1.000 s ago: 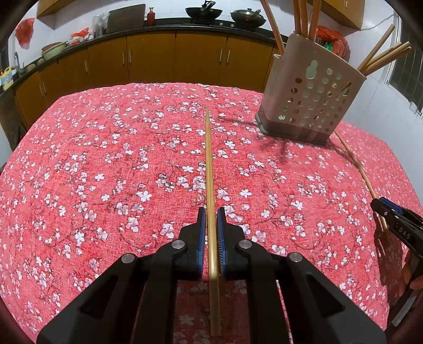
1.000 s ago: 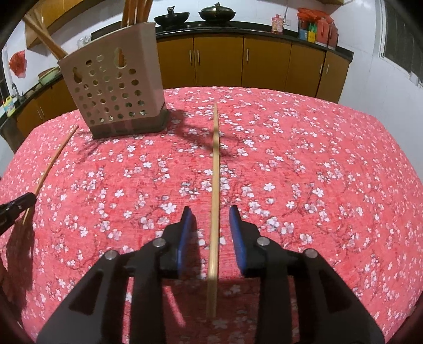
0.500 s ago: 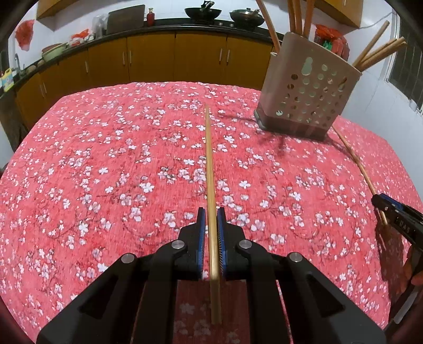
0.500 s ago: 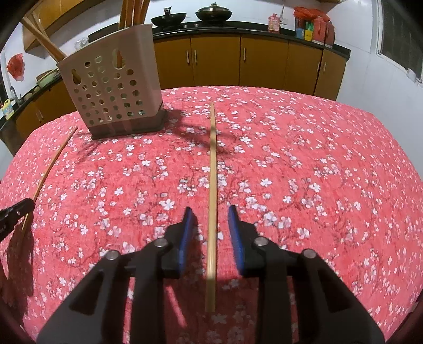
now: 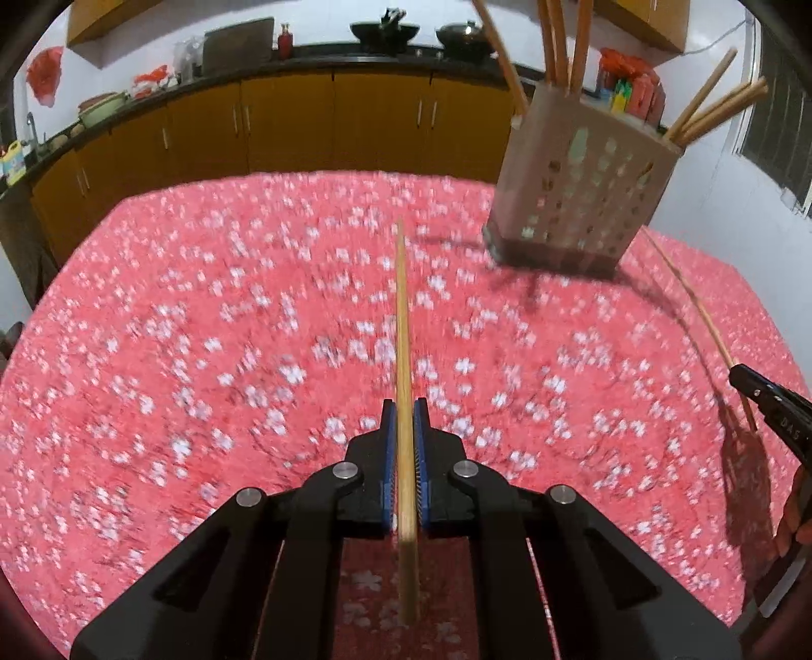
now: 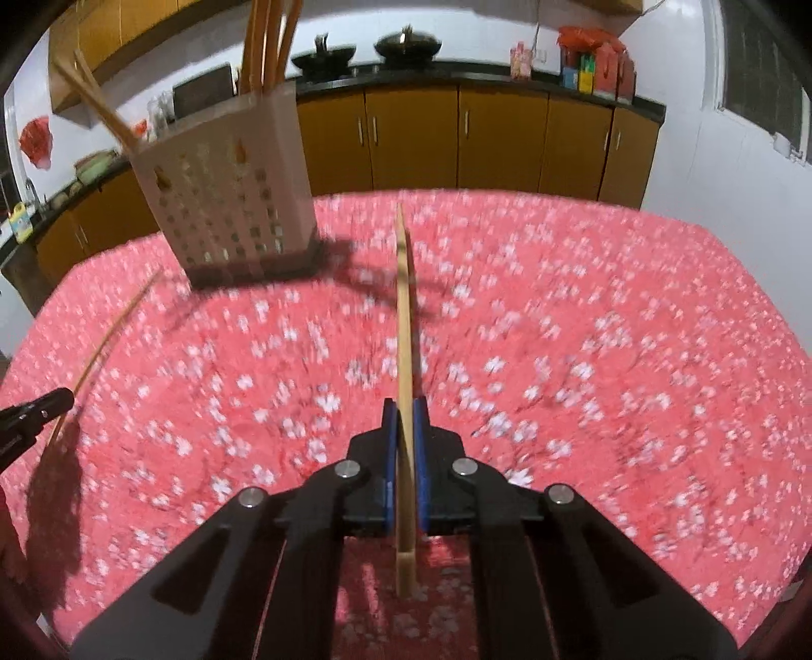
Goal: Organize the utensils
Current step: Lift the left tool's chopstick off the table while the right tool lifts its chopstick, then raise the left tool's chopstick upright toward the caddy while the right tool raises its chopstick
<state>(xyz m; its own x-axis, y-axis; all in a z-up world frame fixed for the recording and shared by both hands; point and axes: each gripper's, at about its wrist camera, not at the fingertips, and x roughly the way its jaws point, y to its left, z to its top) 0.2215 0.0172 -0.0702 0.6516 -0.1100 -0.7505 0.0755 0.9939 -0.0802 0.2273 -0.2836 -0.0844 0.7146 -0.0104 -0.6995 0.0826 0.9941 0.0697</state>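
In the left wrist view my left gripper (image 5: pixel 403 411) has its blue pads pressed on a wooden chopstick (image 5: pixel 401 315), jaws still closing tight on it. The stick points ahead, left of the beige perforated utensil holder (image 5: pixel 578 203), which holds several chopsticks (image 5: pixel 558 45). In the right wrist view my right gripper (image 6: pixel 404 408) is closing its jaws on a second chopstick (image 6: pixel 403 304), pads touching it, with the holder (image 6: pixel 228 198) ahead to the left. Each view shows the other gripper at its edge: right gripper (image 5: pixel 761 401), left gripper (image 6: pixel 35 411).
A red cloth with white blossoms (image 5: pixel 203 330) covers the table. Brown cabinets (image 6: pixel 502 137) and a dark counter with woks (image 5: pixel 385 30) run behind it. A white wall (image 6: pixel 736 167) stands at the right.
The right jaws went from open around the lying chopstick to pressed on it, and that gripper rose a little with the stick. The left gripper kept its grip and barely moved.
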